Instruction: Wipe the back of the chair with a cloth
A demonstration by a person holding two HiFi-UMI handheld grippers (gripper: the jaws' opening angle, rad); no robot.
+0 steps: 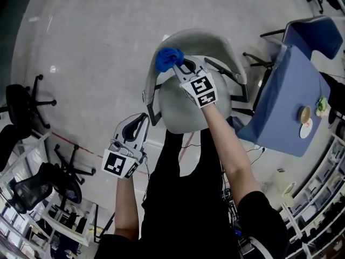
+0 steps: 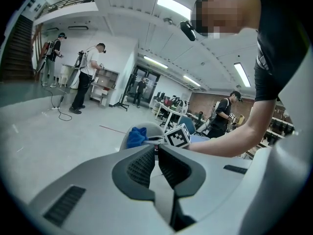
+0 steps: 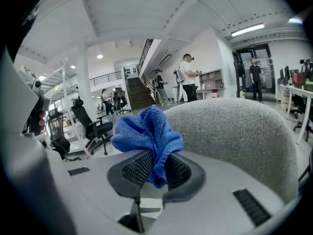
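Note:
The grey fabric chair [image 1: 186, 109] stands right below me, its curved back [image 1: 213, 39] at the far side. A bunched blue cloth [image 1: 168, 59] rests against the left part of the back's top edge, and my right gripper [image 1: 181, 65] is shut on it. In the right gripper view the cloth [image 3: 146, 130] bulges out from between the fingers [image 3: 138, 168], with the chair back [image 3: 234, 131] just beyond to the right. My left gripper [image 1: 141, 121] hangs shut and empty to the left of the seat. Its own view shows the jaws together [image 2: 156, 152] and the cloth [image 2: 136, 136] farther off.
A blue table [image 1: 285, 107] with small items and a blue chair [image 1: 312, 34] stand to the right of the grey chair. Black office chairs [image 1: 21, 109] stand at the left. People [image 2: 88, 77] stand far off across the hall. Shelving [image 1: 318, 198] runs along the lower right.

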